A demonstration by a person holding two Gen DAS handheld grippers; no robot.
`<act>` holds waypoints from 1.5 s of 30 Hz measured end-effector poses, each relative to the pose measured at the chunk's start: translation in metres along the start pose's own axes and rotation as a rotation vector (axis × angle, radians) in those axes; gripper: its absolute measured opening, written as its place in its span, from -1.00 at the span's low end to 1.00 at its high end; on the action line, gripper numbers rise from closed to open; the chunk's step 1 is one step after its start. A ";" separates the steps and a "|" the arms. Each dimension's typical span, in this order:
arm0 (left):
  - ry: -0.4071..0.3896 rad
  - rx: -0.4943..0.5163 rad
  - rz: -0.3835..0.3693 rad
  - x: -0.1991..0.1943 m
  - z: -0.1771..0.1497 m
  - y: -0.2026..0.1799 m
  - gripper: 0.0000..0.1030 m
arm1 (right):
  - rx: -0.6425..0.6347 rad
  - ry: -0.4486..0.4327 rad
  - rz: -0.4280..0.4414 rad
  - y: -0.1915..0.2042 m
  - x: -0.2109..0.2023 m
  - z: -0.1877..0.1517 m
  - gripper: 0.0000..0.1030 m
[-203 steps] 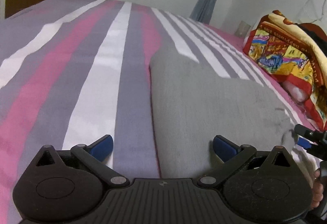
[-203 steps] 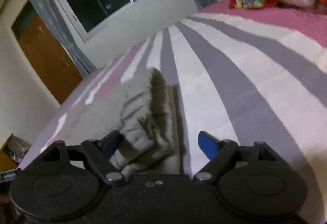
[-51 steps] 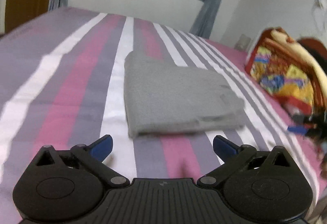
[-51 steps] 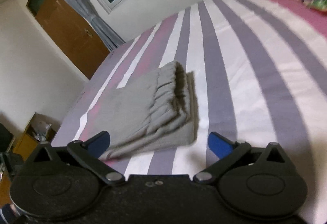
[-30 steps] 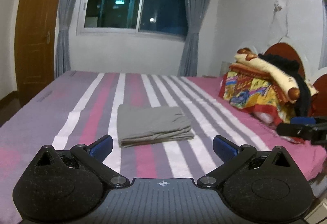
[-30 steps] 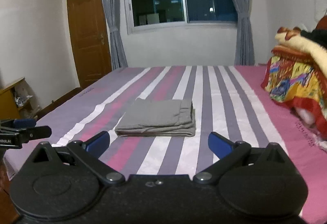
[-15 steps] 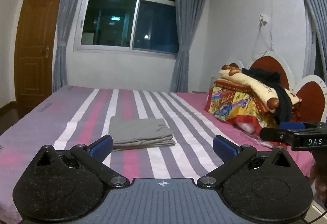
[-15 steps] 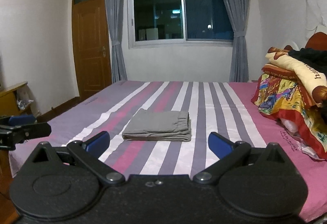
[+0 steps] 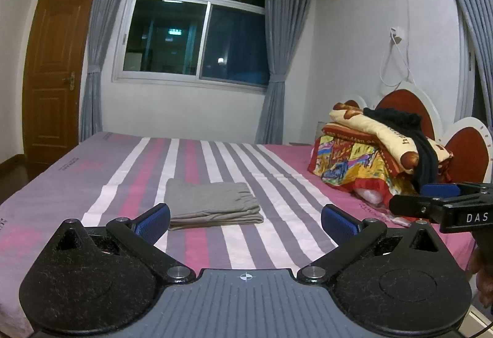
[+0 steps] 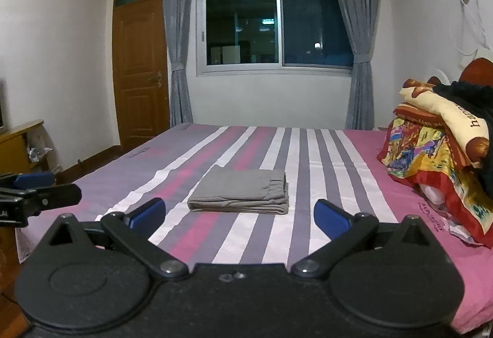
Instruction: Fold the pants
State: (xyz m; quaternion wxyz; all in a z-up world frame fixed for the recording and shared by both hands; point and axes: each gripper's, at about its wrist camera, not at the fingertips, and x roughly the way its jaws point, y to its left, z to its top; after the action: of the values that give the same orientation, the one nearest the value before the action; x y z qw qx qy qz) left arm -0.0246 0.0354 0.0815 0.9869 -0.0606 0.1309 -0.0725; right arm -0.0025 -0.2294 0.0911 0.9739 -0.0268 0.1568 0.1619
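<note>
Holding left hand-held gripper (image 9: 245, 220) and right hand-held gripper (image 10: 239, 214) released, well apart from pants (image 10: 240, 191); lying folded on bed (image 10: 345, 183), fold looking done.

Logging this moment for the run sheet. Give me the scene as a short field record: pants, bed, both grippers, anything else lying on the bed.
pants: grey pants, folded into a flat rectangular stack, gathered waistband on its right end
surface: striped bed, pants lying near its middle
left gripper: left gripper, open, holding nothing, held back from the bed
right gripper: right gripper, open, holding nothing, held back from the bed
contact: neither gripper touches the pants
other items: pile of colourful blankets at the headboard end, dark garment draped on top
</note>
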 end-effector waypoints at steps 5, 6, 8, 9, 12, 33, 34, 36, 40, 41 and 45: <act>-0.002 0.006 -0.006 0.002 -0.001 0.001 1.00 | -0.001 -0.005 0.007 0.002 -0.004 -0.002 1.00; -0.002 0.007 -0.008 0.002 -0.001 0.001 1.00 | -0.002 -0.007 0.006 0.002 -0.005 -0.003 1.00; -0.001 0.011 -0.014 0.003 -0.002 -0.001 1.00 | 0.001 -0.010 0.004 0.001 -0.006 -0.003 1.00; -0.003 0.014 -0.015 0.004 -0.002 -0.001 1.00 | 0.003 -0.011 0.004 0.001 -0.007 -0.003 1.00; -0.007 0.020 -0.021 0.002 -0.003 -0.003 1.00 | 0.007 -0.016 0.003 -0.002 -0.008 -0.002 1.00; -0.012 0.032 -0.027 0.001 -0.002 -0.004 1.00 | -0.006 -0.027 0.002 0.004 -0.008 -0.002 1.00; -0.013 0.033 -0.028 0.000 -0.002 -0.004 1.00 | -0.008 -0.027 0.001 0.005 -0.009 -0.002 1.00; -0.013 0.034 -0.028 0.000 -0.002 -0.004 1.00 | -0.009 -0.029 0.003 0.004 -0.010 -0.002 1.00; -0.013 0.034 -0.029 0.000 -0.002 -0.004 1.00 | -0.008 -0.029 0.004 0.003 -0.010 -0.002 1.00; -0.013 0.035 -0.028 0.000 -0.002 -0.004 1.00 | -0.009 -0.029 0.004 0.003 -0.010 -0.002 1.00; -0.012 0.034 -0.028 0.000 -0.002 -0.005 1.00 | -0.008 -0.029 0.003 0.004 -0.010 -0.001 1.00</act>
State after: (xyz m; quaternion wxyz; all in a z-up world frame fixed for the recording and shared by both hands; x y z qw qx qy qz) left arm -0.0259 0.0301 0.0798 0.9874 -0.0461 0.1230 -0.0879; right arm -0.0134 -0.2290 0.0928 0.9757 -0.0281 0.1421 0.1644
